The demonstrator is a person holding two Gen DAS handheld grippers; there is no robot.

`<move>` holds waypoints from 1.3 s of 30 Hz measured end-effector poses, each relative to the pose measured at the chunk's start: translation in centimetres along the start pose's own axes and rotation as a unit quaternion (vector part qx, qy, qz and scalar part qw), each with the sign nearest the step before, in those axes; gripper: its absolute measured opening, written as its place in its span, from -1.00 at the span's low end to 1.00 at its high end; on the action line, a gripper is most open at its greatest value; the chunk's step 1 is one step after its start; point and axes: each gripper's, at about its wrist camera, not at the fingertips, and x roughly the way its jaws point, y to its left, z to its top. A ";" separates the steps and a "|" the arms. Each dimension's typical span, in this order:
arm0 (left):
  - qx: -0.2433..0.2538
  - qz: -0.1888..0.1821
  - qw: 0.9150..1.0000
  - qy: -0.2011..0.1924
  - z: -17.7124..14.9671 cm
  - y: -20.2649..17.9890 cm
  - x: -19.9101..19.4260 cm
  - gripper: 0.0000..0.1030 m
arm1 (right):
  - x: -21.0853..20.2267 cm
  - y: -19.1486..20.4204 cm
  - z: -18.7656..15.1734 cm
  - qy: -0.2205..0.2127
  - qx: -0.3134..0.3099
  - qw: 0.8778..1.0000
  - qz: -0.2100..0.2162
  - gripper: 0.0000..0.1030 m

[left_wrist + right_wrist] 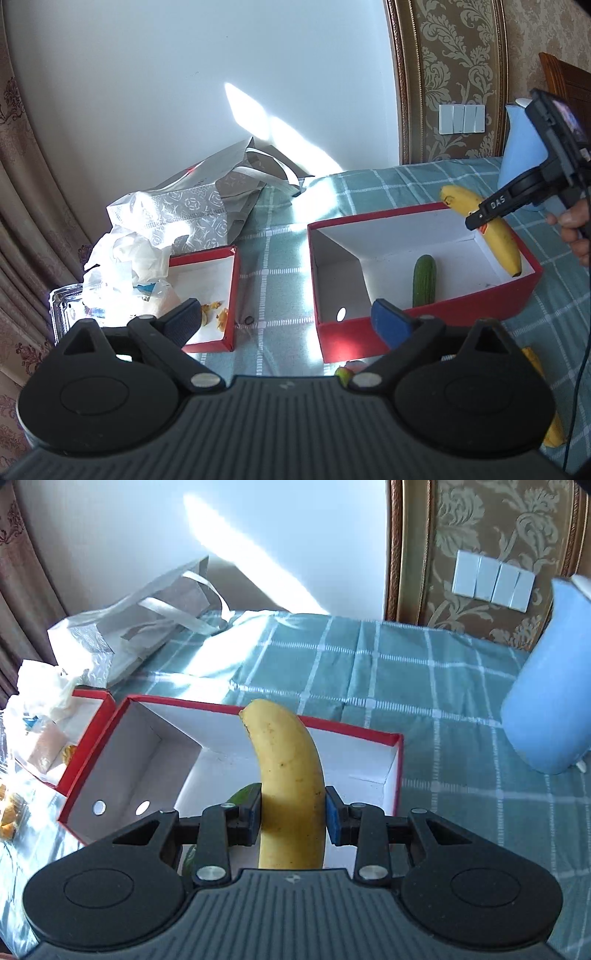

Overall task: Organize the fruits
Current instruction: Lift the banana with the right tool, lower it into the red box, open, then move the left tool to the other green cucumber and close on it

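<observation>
Yellow banana (290, 786) sits clamped in the right gripper (291, 821), pads pressing both sides approx mid-length, tip pointing up and away. It hangs over the right end of the big red box (354, 734), white inside; from the left wrist view the same banana (487, 232) slants down w/ its lower end at the box's right wall. Cucumber (424, 280) lies inside the box on the white floor, left of the banana & apart from it. Left gripper (284, 319) is spread wide, nothing between its fingers, held near the box's front wall. More yellow fruit (546, 406) lies on the counter (369, 657), right of the left gripper, partly hidden. Smaller red box (229, 295) sits left of the big one w/ orange scraps in it; crumpled white plastic bag (125, 258) overlaps its far-left corner. Grey patterned bag (207, 199) lies behind. Blue jug (546, 709) stands far right on the checked teal cloth.
</observation>
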 end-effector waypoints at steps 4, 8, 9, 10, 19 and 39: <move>-0.007 0.007 1.000 0.005 -0.4 0.1 0.5 0.94 | 4.7 -0.4 -0.5 0.045 0.001 0.999 -0.017 -0.35; -0.001 0.013 1.000 0.013 -0.9 -0.4 1.4 0.97 | 6.1 0.6 -0.4 0.060 -0.039 0.996 -0.051 -0.37; 0.000 0.012 1.000 0.016 -1.0 -0.5 1.5 0.97 | 6.6 0.5 -0.3 0.071 -0.034 0.996 -0.045 -0.36; 0.001 0.012 1.000 0.017 -1.1 -0.7 1.7 0.97 | 7.1 0.5 -0.2 0.077 -0.031 0.996 -0.045 -0.36; 0.000 0.005 1.000 0.003 -1.5 -0.8 1.7 1.00 | 8.6 1.5 -1.0 0.086 -0.067 0.992 -0.070 -0.21; -0.030 -0.019 0.996 0.079 -8.4 -5.0 5.4 1.00 | -14.2 1.3 -16.6 -0.053 0.004 0.991 -0.119 0.58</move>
